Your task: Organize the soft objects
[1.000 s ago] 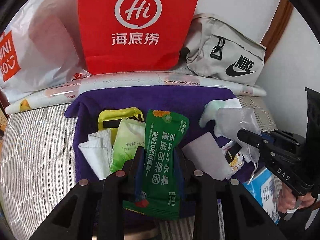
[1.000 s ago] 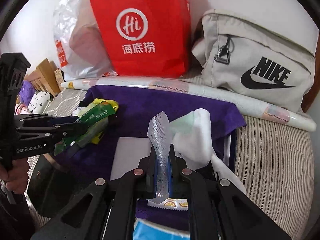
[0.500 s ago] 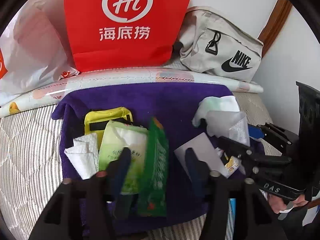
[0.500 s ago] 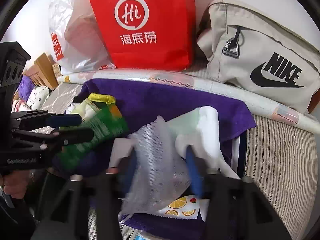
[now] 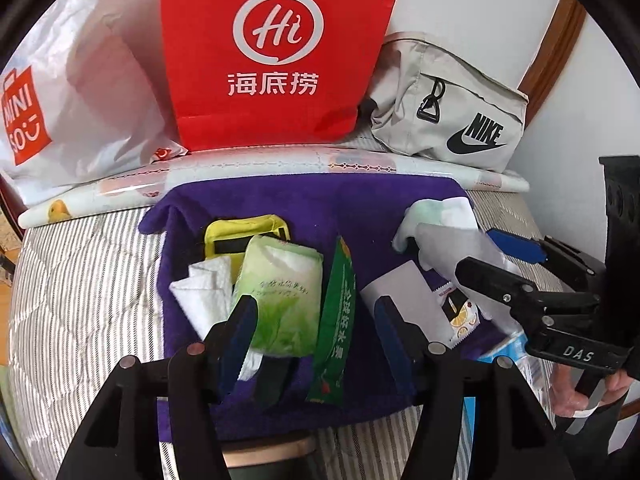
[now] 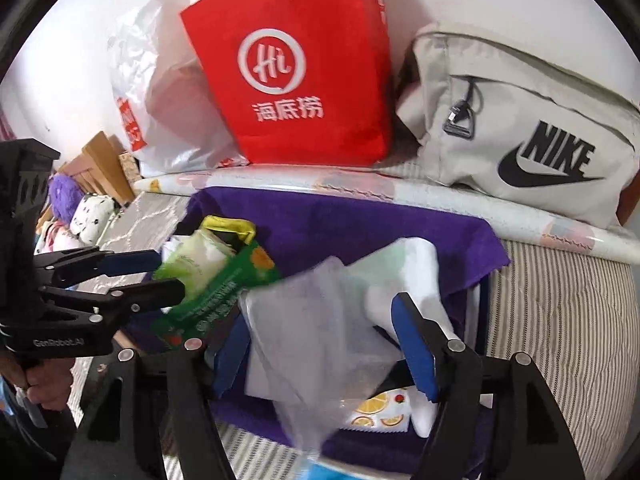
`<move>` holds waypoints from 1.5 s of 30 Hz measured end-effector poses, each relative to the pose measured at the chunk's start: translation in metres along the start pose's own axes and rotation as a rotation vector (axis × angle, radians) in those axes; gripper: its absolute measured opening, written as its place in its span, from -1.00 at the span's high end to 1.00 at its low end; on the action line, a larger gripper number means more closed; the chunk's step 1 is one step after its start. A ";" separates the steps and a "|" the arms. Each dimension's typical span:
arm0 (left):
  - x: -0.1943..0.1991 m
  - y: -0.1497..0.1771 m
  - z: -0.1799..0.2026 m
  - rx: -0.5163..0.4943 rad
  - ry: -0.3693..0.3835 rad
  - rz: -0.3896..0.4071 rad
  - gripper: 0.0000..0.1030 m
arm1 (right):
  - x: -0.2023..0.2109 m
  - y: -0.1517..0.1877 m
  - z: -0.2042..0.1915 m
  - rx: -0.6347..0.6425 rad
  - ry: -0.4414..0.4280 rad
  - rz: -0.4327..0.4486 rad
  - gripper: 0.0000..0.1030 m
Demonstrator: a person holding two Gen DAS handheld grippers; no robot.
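On a purple towel (image 5: 320, 204) lie a yellow pouch (image 5: 240, 232), a folded white tissue (image 5: 204, 284) and a pale green tissue pack (image 5: 280, 288). My left gripper (image 5: 314, 308) is open over the towel. A green snack packet (image 5: 336, 312) lies loose on its edge between the fingers, untouched by the pads. The jaws of my right gripper (image 6: 322, 312) are opening. A clear plastic bag (image 6: 312, 320) sags loose between them, over a grey card (image 5: 404, 292) and a fruit-print sachet (image 6: 376, 408). A white cloth (image 6: 416, 276) lies just beyond.
A red paper bag (image 5: 276, 52), a white plastic shopping bag (image 5: 80, 92) and a beige Nike bag (image 5: 452, 108) stand against the wall. A rolled printed sheet (image 5: 280, 168) lies before them. The striped mattress (image 5: 80, 280) surrounds the towel. A blue-and-white pack (image 5: 516, 352) lies at the right.
Both grippers went from shut to open. The green packet slipped out of the left jaws onto the towel. The clear bag came free of the right jaws and slumped.
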State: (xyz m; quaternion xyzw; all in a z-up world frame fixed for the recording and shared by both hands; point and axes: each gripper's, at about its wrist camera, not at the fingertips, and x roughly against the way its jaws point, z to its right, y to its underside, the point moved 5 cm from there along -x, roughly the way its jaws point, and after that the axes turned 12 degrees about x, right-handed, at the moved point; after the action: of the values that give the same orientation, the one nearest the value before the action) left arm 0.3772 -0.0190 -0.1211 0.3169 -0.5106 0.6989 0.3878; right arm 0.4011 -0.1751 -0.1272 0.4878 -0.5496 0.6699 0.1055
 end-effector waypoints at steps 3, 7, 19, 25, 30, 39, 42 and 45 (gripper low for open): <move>0.006 0.003 -0.005 0.009 -0.004 0.008 -0.14 | 0.004 -0.005 -0.012 0.037 0.005 0.015 -0.39; 0.016 0.009 -0.012 0.025 0.004 0.012 -0.14 | 0.008 -0.012 -0.025 0.068 0.024 0.029 -0.39; 0.083 0.038 -0.004 -0.001 -0.029 0.116 -0.37 | 0.083 0.008 -0.043 0.003 0.113 0.085 -0.45; 0.133 0.065 0.010 -0.005 -0.056 0.190 -0.66 | 0.132 0.032 -0.056 -0.050 0.153 0.123 -0.64; 0.170 0.094 0.021 -0.014 -0.073 0.242 -0.68 | 0.166 0.054 -0.066 -0.101 0.165 0.127 -0.66; 0.217 0.152 0.034 -0.020 -0.066 0.299 -0.70 | 0.211 0.103 -0.093 -0.141 0.200 0.130 -0.67; 0.232 0.171 0.034 -0.015 -0.111 0.347 -0.70 | 0.222 0.121 -0.104 -0.129 0.226 0.125 -0.67; 0.240 0.187 0.033 -0.020 -0.120 0.358 -0.70 | 0.233 0.139 -0.115 -0.119 0.258 0.126 -0.72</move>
State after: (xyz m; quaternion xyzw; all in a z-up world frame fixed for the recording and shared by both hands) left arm 0.0971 -0.0318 0.0022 0.2580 -0.5880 0.7315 0.2294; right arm 0.1286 -0.2226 -0.0267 0.3553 -0.5998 0.6984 0.1617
